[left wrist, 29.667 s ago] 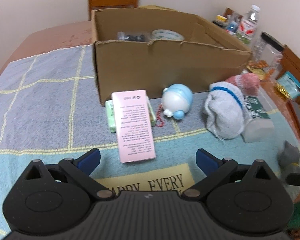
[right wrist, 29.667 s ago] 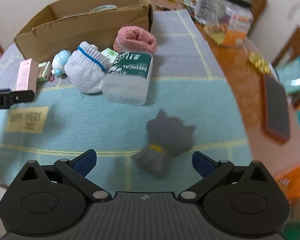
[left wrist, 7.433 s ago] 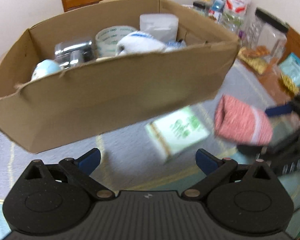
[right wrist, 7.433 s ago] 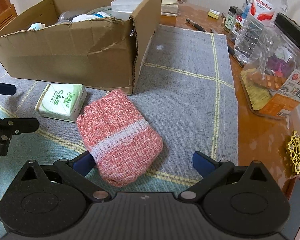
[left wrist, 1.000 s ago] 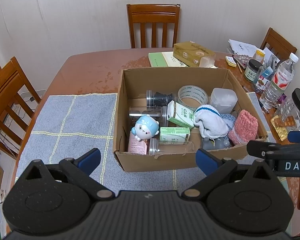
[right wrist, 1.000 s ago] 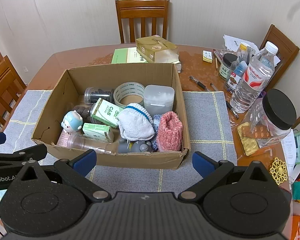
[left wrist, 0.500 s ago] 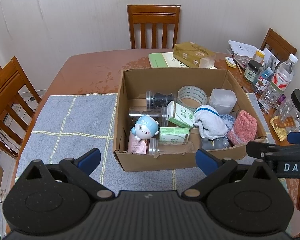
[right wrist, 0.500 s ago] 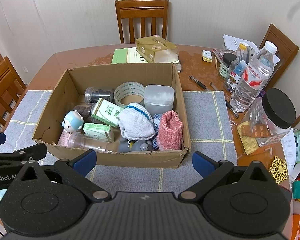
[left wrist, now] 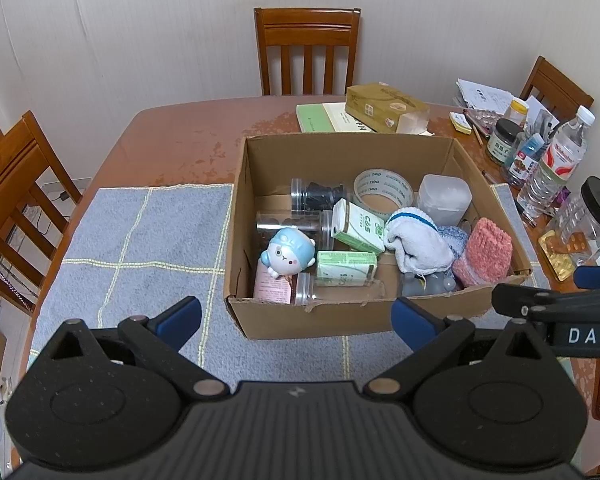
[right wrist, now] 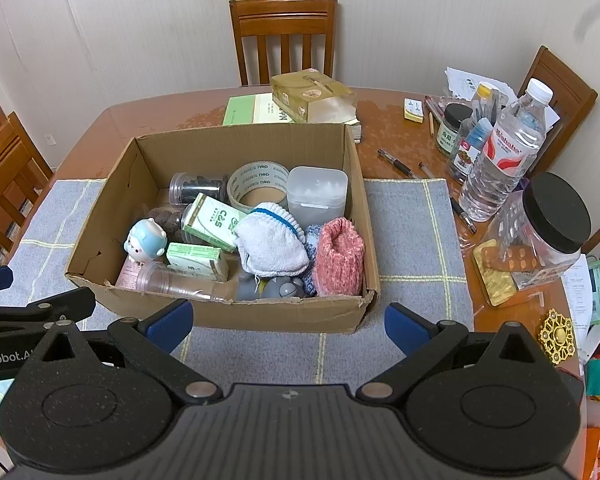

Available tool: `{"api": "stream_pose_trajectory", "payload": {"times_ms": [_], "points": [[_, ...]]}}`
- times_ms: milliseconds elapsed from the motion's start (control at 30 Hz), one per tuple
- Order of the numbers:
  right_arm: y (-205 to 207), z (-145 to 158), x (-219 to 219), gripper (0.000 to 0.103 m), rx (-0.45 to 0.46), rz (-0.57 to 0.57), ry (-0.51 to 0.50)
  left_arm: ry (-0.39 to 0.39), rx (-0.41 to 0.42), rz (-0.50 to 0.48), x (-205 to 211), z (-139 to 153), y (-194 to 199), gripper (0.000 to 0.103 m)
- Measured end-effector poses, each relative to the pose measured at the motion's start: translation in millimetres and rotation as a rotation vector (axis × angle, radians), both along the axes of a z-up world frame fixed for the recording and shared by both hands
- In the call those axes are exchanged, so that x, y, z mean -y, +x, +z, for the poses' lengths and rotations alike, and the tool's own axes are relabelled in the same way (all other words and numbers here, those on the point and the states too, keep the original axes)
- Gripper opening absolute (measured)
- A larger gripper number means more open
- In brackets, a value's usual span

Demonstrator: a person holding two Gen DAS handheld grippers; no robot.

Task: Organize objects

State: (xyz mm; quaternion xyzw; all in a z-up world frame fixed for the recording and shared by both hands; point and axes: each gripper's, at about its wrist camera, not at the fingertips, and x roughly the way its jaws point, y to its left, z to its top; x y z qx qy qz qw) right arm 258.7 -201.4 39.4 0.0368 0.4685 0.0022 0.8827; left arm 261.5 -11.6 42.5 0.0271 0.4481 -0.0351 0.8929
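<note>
The cardboard box is brown; the mat under it is grey-blue with a pale yellow grid. Inside lie a pink knitted sock, a white sock with a blue stripe, and a light-blue toy.

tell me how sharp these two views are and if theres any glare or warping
Left wrist view: sharp, no motion blur, the brown cardboard box crisp; fisheye bends the beige wall and leaves dark corners. Right wrist view: equally sharp, with soft indoor light, faint sheen on the clear plastic water bottle and the reddish wooden table, and no harsh shadows.
</note>
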Motion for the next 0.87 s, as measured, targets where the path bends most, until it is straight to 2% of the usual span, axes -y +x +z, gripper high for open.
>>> {"api": "stream_pose_trajectory", "payload": {"times_ms": [867], "points": [[-1.9,1.6,0.9,0.103,0.003,-0.003,0.0,0.003,0.007,-0.006,3.2,4.5,-3.0,0.101]]}}
